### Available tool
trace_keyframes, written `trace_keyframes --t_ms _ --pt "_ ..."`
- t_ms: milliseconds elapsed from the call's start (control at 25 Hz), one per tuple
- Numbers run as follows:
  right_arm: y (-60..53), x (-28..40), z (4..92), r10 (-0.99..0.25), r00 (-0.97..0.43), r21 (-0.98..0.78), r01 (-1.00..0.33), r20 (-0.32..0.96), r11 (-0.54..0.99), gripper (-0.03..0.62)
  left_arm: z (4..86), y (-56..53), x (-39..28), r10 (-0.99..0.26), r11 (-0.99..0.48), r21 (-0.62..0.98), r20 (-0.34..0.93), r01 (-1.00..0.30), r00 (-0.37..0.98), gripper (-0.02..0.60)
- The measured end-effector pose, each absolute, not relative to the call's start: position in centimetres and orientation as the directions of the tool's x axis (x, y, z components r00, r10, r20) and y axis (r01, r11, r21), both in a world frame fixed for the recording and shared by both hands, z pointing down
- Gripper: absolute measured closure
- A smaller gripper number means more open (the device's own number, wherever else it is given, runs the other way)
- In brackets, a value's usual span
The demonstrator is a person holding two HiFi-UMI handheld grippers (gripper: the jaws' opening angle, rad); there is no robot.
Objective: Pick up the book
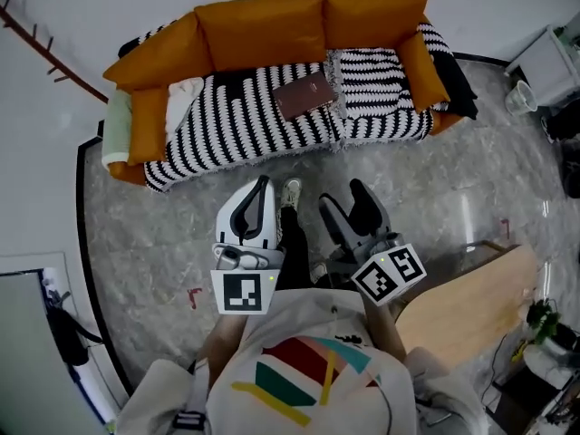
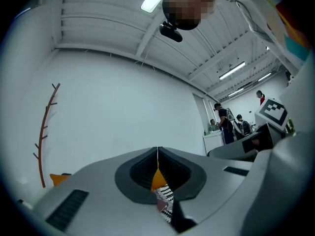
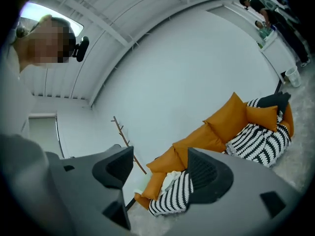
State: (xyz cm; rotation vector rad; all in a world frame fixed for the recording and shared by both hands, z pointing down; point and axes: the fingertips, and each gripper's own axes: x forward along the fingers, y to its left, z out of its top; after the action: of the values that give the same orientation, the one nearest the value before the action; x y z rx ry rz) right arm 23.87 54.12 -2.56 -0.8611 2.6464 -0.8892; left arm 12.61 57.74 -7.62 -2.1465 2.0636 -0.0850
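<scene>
Standing before an orange sofa (image 1: 263, 30), the person holds one claw in each hand, both pointing level toward the seat.

The left gripper (image 1: 263, 185) is clenched. In the left gripper view its two jaws (image 2: 157, 156) meet along a thin line and nothing is caught between them. Only a small piece of orange cushion and striped cloth shows below the closed tips.

The right gripper (image 1: 344, 196) is released. In the right gripper view its jaws (image 3: 160, 156) stand wide apart, and between them I see only the far end of the sofa, not anything held.

The book (image 1: 305, 94), dark reddish brown, lies flat on the black and white striped blanket (image 1: 236, 120) that covers the seat. It is well ahead of both claws, beyond their tips and roughly on the line between them. Neither claw touches it.

A stretch of grey marbled floor (image 1: 181, 234) separates the claws from the front edge of the sofa. A light wooden table top (image 1: 471, 302) is to the outer side of the right gripper and a little behind it. A thin brown branch-shaped rack (image 1: 54, 57) hangs on the white wall, far ahead of the left gripper and to its outer side.
</scene>
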Motion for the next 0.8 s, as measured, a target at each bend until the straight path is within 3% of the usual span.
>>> trace_keyframes --t_ms 160,320,480,800 --pt "48.0 20.0 -0.7 -0.581 -0.813 -0.596 -0.483 0.033 0.641 0.263 -5.5 50.5 9.5 -0.997 -0.068 -0.090 -0.041 -0.994 0.072 0.573" --pt "41.3 15.5 0.5 -0.532 -0.847 -0.666 -0.403 0.012 0.627 0.264 -4.0 42.8 5.6 -0.991 -0.130 -0.100 -0.007 -0.986 0.131 0.574" --pt "34.4 11.8 4.0 -0.568 -0.816 -0.722 -0.457 0.107 0.519 0.264 -1.5 34.9 0.7 -0.982 -0.181 -0.095 0.066 -0.979 0.176 0.573" --pt "25.6 7.9 12.8 -0.572 -0.805 -0.880 -0.375 0.154 0.292 0.264 1.2 22.3 -3.5 -0.967 -0.245 -0.120 0.097 -0.962 0.235 0.572"
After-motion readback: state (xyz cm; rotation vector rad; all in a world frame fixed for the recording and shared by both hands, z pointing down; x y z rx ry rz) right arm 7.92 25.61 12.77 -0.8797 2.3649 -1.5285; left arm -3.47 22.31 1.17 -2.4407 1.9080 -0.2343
